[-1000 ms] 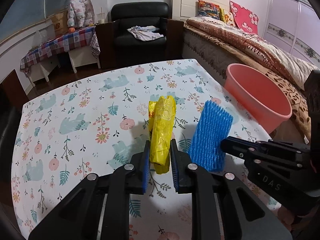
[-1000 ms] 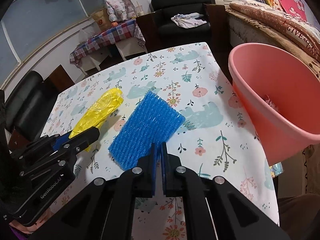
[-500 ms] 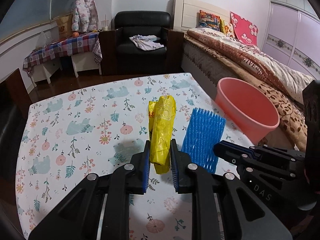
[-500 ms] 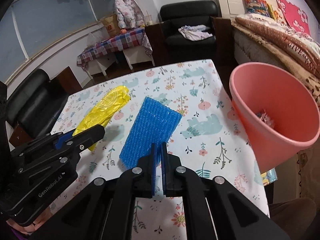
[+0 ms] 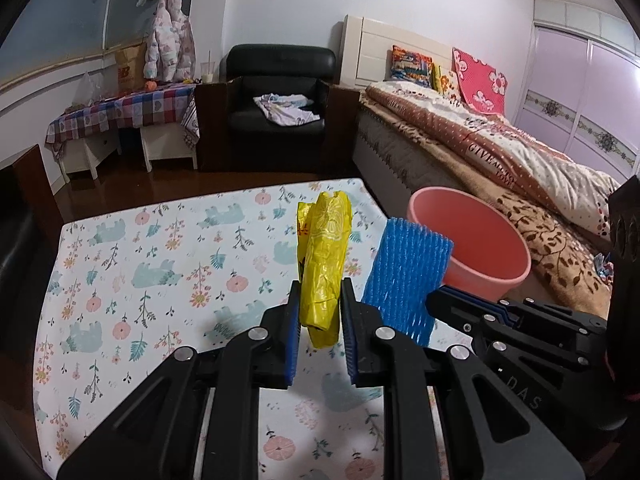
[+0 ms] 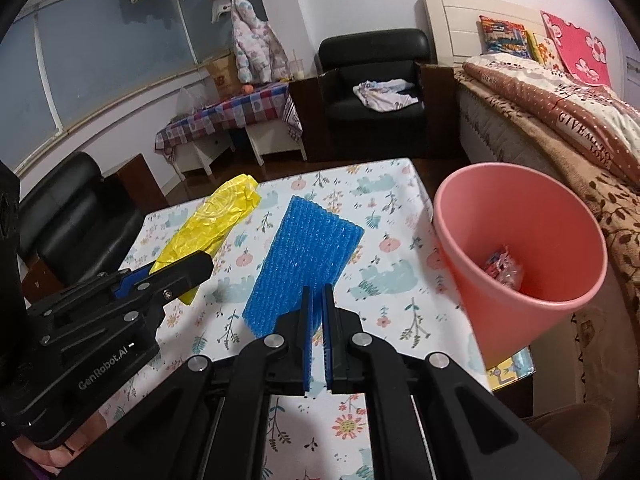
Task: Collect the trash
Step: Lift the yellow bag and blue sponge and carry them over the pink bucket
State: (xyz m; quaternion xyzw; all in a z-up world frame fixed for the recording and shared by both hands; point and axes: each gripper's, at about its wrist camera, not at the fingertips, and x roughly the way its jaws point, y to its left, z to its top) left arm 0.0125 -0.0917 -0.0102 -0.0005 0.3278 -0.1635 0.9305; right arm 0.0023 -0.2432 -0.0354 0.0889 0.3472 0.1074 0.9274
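My left gripper (image 5: 319,312) is shut on a crumpled yellow plastic bag (image 5: 323,256), held upright above the floral table (image 5: 160,280); the bag also shows in the right wrist view (image 6: 208,224). My right gripper (image 6: 317,304) is shut on a blue foam net sleeve (image 6: 308,256), also seen in the left wrist view (image 5: 408,276). Both are lifted off the table. A pink bin (image 6: 520,248) stands at the table's right edge, with a small wrapper (image 6: 502,268) inside; the bin shows in the left wrist view (image 5: 468,252).
A bed (image 5: 500,148) lies beyond the bin on the right. A black armchair (image 5: 280,92) and a checkered side table (image 5: 120,112) stand at the back. Another black chair (image 6: 72,216) is left of the table.
Both grippers have risen and drawn back with their items; the table and bin look farther below. The grips have not changed.
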